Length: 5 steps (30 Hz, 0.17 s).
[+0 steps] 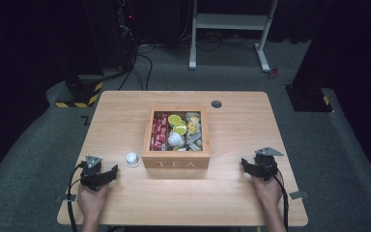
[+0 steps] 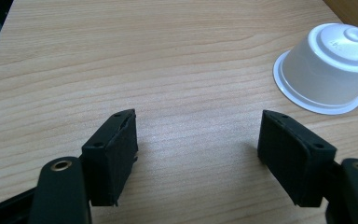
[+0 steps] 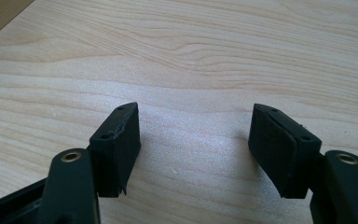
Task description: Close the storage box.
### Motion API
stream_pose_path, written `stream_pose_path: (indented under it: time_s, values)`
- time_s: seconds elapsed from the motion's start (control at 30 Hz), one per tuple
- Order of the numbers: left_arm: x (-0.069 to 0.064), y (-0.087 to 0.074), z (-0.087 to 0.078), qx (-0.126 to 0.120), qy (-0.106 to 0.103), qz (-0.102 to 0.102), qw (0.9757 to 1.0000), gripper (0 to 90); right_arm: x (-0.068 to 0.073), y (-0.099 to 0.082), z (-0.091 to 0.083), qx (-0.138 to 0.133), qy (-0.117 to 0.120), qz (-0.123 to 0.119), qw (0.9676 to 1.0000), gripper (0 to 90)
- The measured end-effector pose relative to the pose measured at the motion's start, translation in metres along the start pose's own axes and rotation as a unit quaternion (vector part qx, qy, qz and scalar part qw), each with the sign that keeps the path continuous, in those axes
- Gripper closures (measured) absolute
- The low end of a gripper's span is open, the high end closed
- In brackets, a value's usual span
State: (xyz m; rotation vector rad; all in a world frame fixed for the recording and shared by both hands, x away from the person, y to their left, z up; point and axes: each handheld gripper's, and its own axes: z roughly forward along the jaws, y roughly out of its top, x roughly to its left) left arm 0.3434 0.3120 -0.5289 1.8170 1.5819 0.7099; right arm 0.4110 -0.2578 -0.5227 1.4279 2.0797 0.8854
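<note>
Two grippers rest on one wooden table [image 1: 232, 193]. The left gripper [image 2: 198, 142] stands wide open over bare wood and holds nothing; one white capsule [image 2: 326, 67], upside down, lies at its 2 o'clock. The right gripper [image 3: 196, 140] is likewise spread and empty. One tea box [image 1: 176, 164] sits mid-table; its heaped contents are too small to count.

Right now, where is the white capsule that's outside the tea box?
In the high view the white capsule stands upside down on the table, just left of the tea box and ahead-right of the open left gripper.
</note>
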Motion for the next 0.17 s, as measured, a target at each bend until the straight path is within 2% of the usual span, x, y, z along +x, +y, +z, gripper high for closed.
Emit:
stream_pose_path:
  time_s: [0.17]
  values:
    - [0.0001, 0.0001, 0.0001, 0.0, 0.0, 0.0, 1.0, 28.7, -0.0002, 0.0001, 0.0, 0.0, 0.0, -0.001, 1.0, 34.0]
